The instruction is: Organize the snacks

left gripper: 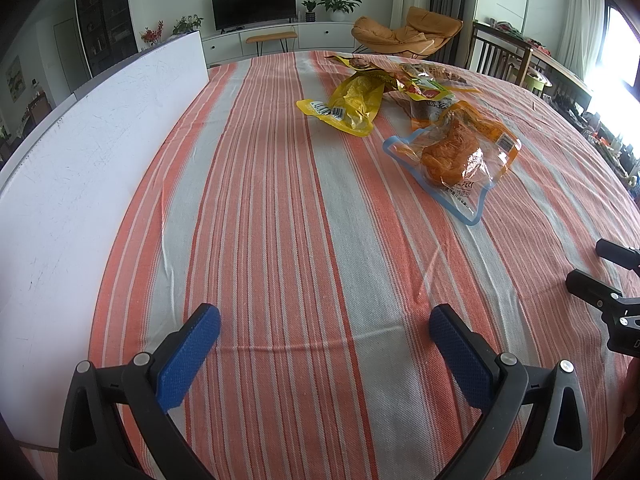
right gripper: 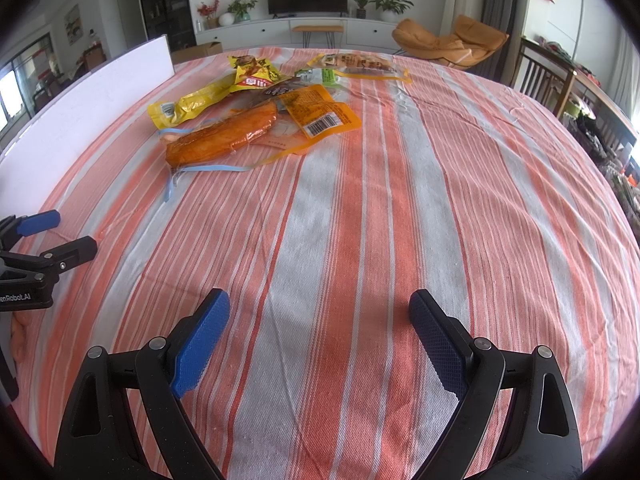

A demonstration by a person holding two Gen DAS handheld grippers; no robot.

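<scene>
Several snack packets lie in a loose pile at the far side of the striped tablecloth (left gripper: 280, 200). Nearest is a clear blue-edged packet with an orange-brown snack (left gripper: 452, 152) (right gripper: 222, 140). A yellow packet (left gripper: 352, 106) (right gripper: 188, 106) lies beside it, with an orange barcode packet (right gripper: 320, 114) and a clear packet with a green label (right gripper: 360, 65) behind. My left gripper (left gripper: 325, 326) is open and empty, low over the cloth, well short of the pile. My right gripper (right gripper: 319, 312) is also open and empty, to the right of the left one.
A white board (left gripper: 80, 168) (right gripper: 80, 96) stands upright along the table's left edge. The right gripper's fingers (left gripper: 592, 288) show at the right of the left wrist view. Dining chairs (right gripper: 552, 80) stand at the far right.
</scene>
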